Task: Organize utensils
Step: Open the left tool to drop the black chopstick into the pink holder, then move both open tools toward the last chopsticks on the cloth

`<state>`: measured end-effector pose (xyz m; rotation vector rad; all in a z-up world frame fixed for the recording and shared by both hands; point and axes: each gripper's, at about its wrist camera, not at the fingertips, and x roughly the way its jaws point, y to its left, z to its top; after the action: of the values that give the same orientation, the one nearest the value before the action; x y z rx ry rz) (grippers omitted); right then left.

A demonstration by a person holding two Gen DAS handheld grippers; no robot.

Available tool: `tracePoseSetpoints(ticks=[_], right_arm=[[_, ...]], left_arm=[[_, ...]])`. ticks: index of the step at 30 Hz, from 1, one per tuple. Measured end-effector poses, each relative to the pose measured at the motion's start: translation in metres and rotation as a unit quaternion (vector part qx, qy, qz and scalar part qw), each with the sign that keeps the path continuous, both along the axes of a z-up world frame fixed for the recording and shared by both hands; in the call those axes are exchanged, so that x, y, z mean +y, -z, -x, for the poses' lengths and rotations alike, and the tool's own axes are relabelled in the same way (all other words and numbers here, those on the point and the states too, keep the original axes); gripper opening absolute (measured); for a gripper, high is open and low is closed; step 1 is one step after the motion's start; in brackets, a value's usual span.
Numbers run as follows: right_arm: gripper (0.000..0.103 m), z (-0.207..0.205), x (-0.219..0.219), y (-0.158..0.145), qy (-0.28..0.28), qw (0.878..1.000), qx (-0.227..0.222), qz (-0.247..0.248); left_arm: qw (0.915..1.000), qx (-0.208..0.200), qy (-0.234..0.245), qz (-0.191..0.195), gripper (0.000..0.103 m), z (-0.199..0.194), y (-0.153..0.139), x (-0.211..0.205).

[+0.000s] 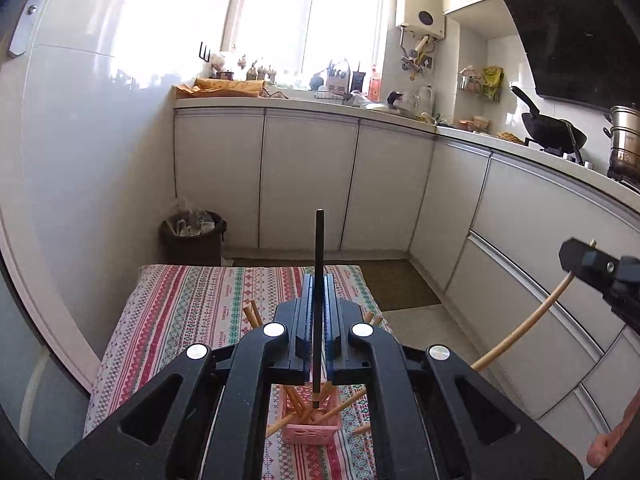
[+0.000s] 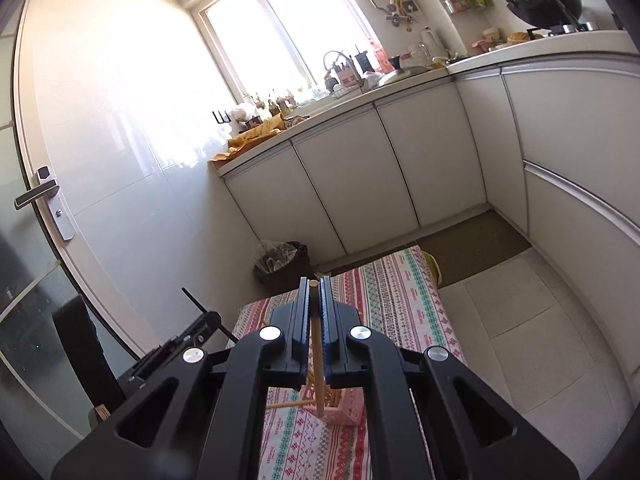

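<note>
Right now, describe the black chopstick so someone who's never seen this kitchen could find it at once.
Find the low table under the striped cloth, with a pink basket of chopsticks on it. Above the basket, the left gripper pinches the black chopstick upright. It is the only dark stick; all the others are pale wood.

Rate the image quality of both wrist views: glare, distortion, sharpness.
Left wrist view: the window is blown out, glare washes the wall, cabinet lines bow from fisheye, and the black chopstick stays sharp. Right wrist view: same overexposed window, tilted horizon, dark vignetted corners, and the wooden chopstick is crisp.
</note>
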<state>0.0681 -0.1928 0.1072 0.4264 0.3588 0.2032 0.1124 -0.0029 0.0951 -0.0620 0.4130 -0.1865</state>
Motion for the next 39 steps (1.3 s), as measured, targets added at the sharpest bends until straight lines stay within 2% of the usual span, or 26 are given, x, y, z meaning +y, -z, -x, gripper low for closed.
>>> tracePoseSetpoints(ticks=[5,11,12,13,14,17,25,26,28,29,30,32,34,36,39], right_arm=[[0.005,-0.029,0.025,0.003,0.003,0.999,-0.009,0.031],[0.005,-0.056,0.044,0.036,0.009,0.999,0.021,0.044],[0.006,-0.058,0.044,0.041,0.013,0.999,0.027,0.039],[0.008,-0.059,0.043,0.045,0.017,0.999,0.032,0.037],[0.008,-0.060,0.042,0.046,0.020,0.999,0.034,0.037],[0.008,-0.056,0.037,0.044,0.029,0.998,0.036,0.040],[0.009,-0.032,0.030,0.033,0.045,0.997,0.037,0.052],[0.011,-0.027,0.030,0.031,0.047,0.997,0.037,0.052],[0.027,-0.018,0.029,0.027,0.052,0.997,0.033,0.055],[0.041,-0.011,0.029,0.025,0.056,0.996,0.029,0.056],[0.047,-0.005,0.028,0.024,0.060,0.996,0.025,0.056],[0.050,0.005,0.030,0.022,0.064,0.996,0.023,0.064],[0.057,0.014,0.032,0.022,0.063,0.996,0.027,0.064],[0.069,0.025,0.033,0.023,0.064,0.996,0.026,0.063],[0.081,0.042,0.033,0.024,0.078,0.995,0.021,0.062]], left_arm=[[0.9999,0.008,-0.005,0.005,0.003,-0.012,0.010,0.006],[0.9995,0.030,-0.012,0.005,0.004,-0.025,0.035,0.006],[0.9992,0.037,-0.011,0.010,0.011,-0.026,0.039,0.007],[0.9990,0.041,-0.014,0.014,0.023,-0.026,0.043,0.008],[0.9990,0.036,-0.019,0.016,0.026,-0.023,0.043,0.011],[0.9992,0.018,-0.028,0.020,0.027,-0.012,0.034,0.018],[0.9992,-0.001,-0.035,0.018,0.039,0.012,0.011,0.022],[0.9991,-0.002,-0.037,0.017,0.041,0.016,0.009,0.022],[0.9989,-0.005,-0.044,0.013,0.054,0.023,0.006,0.023],[0.9988,-0.007,-0.047,0.013,0.058,0.028,0.005,0.024],[0.9986,-0.011,-0.050,0.013,0.061,0.033,0.003,0.026],[0.9984,-0.015,-0.054,0.005,0.063,0.043,0.000,0.027],[0.9979,-0.017,-0.062,-0.002,0.071,0.053,-0.003,0.029],[0.9974,-0.023,-0.068,-0.008,0.077,0.063,-0.005,0.032],[0.9971,-0.025,-0.070,-0.019,0.080,0.075,-0.006,0.034]])
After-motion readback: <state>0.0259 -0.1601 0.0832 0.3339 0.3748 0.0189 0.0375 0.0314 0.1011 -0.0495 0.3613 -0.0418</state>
